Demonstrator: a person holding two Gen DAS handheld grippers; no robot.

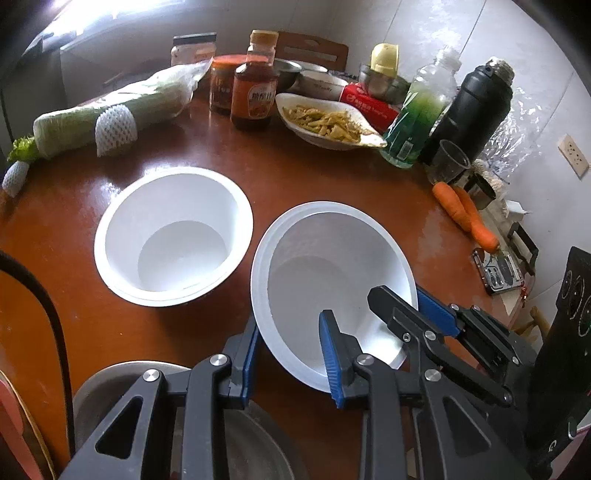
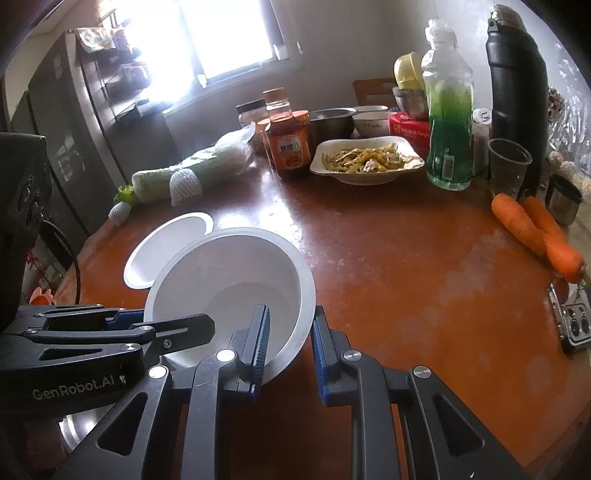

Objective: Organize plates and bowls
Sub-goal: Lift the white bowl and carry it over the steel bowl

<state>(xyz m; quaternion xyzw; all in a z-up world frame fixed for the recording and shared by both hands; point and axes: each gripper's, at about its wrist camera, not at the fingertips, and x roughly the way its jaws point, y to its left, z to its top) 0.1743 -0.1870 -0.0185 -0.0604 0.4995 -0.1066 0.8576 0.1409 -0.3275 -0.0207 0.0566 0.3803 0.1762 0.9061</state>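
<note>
A bright window (image 2: pixel 218 33) glared at the upper left of the right wrist frame, beside a dark refrigerator (image 2: pixel 74 122) (magnets on it); the glossy brown surface (image 2: pixel 406 266) reflected daylight below pale walls (image 2: pixel 354 40).

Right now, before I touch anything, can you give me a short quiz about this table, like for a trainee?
1. True or false: the near white bowl is nested inside the far white bowl.
2. Fill in: ___ carrots lie near the edge of the table.
3. The left gripper and the right gripper are both shut on the rim of: A the near white bowl, B the far white bowl, C a carrot.
Key: 1 false, the bowls stand side by side; 2 two; 3 A.
</note>
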